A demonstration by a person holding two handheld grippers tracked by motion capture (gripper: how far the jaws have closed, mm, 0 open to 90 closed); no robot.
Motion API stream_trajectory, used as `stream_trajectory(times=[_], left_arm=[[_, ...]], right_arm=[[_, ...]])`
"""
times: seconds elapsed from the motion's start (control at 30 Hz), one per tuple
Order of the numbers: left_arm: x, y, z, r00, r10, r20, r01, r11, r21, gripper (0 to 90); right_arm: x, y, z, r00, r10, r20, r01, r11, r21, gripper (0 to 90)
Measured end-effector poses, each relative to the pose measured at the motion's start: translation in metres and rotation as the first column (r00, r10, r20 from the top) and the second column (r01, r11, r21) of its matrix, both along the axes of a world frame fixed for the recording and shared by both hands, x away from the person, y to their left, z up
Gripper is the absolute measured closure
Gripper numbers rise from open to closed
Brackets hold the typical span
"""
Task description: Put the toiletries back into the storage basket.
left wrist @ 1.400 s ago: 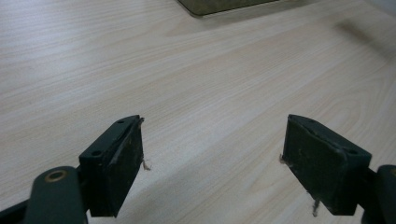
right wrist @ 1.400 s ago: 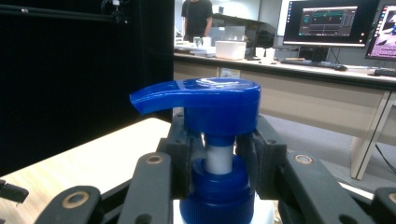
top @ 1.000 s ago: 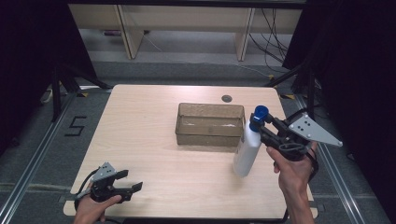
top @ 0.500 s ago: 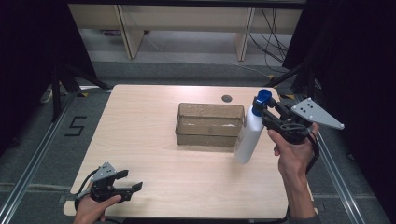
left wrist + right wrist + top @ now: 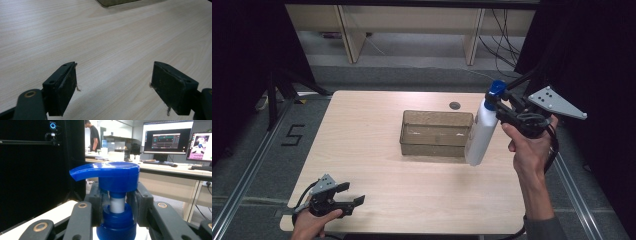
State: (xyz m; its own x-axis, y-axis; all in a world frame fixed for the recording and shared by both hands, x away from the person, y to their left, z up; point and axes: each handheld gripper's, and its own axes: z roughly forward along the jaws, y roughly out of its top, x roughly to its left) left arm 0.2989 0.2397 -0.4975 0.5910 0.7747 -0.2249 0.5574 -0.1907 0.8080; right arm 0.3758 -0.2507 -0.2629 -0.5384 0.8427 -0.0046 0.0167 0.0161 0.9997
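Carrying a white plastic pump bottle with a blue dispenser head, the right gripper has its jaws clamped on the neck just under the pump, as the right gripper view shows. The bottle hangs tilted, its base just off the pale wooden table at the right end of the translucent brownish rectangular plastic bin. This looks like the transport step, with the bin as the likely goal. The next move would call for lifting the base above the bin's near rim and swinging it left over the opening. Room is tight on the right, where the table edge lies near the hand; leftward the way is free. The left gripper rests at the near left corner, jaws apart over bare wood.
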Motion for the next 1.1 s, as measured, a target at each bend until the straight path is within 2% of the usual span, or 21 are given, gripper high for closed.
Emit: stream_trajectory(times=[0.17,0.23,0.33,0.47,0.53,0.7,0.73,0.93,1.0,1.03,1.1], left_arm=[[0.000,0.000,0.000,1.0000,0.001,0.002,-0.001,1.0000,0.003,20.0],[0.000,0.000,0.000,1.0000,0.000,0.002,0.000,1.0000,0.003,20.0],[0.000,0.000,0.000,1.0000,0.003,0.001,-0.003,1.0000,0.004,20.0],[0.000,0.000,0.000,1.0000,0.002,0.002,-0.002,1.0000,0.001,20.0],[0.000,0.000,0.000,1.0000,-0.004,-0.001,0.004,1.0000,0.001,20.0],[0.000,0.001,0.000,1.0000,-0.002,-0.001,0.002,1.0000,0.004,20.0],[0.000,0.001,0.000,1.0000,-0.001,-0.001,0.001,1.0000,0.005,20.0],[0.000,0.001,0.000,1.0000,-0.006,-0.002,0.006,1.0000,0.008,20.0],[0.000,0.000,-0.001,1.0000,-0.004,0.002,0.004,1.0000,-0.003,20.0],[0.000,0.000,0.000,0.9999,-0.013,-0.004,0.013,0.9999,0.009,20.0],[0.000,0.000,-0.001,1.0000,-0.006,0.002,0.006,1.0000,0.004,20.0]], right_arm=[[0.008,0.002,0.007,1.0000,0.006,-0.003,-0.006,1.0000,-0.006,66.2],[0.012,0.004,0.010,0.9998,0.004,-0.017,-0.004,1.0000,0.005,66.1],[0.020,0.005,0.011,0.9999,0.000,-0.011,0.000,1.0000,0.000,66.2],[0.028,0.006,0.011,0.9997,-0.003,-0.023,0.003,1.0000,-0.004,66.1],[0.034,0.007,0.009,0.9994,-0.005,-0.035,0.005,1.0000,0.006,66.1],[0.049,0.006,0.005,0.9994,-0.021,-0.027,0.021,0.9998,0.001,66.2],[0.051,0.007,0.004,0.9992,-0.025,-0.031,0.025,0.9996,0.012,66.2],[0.064,0.007,0.001,0.9985,-0.028,-0.047,0.028,0.9996,0.002,66.1],[0.071,0.008,-0.002,0.9980,-0.034,-0.054,0.033,0.9993,-0.017,66.2],[0.075,0.008,-0.004,0.9979,-0.036,-0.053,0.036,0.9993,-0.012,66.1],[0.079,0.007,-0.006,0.9971,-0.043,-0.063,0.043,0.9991,-0.001,66.1]])
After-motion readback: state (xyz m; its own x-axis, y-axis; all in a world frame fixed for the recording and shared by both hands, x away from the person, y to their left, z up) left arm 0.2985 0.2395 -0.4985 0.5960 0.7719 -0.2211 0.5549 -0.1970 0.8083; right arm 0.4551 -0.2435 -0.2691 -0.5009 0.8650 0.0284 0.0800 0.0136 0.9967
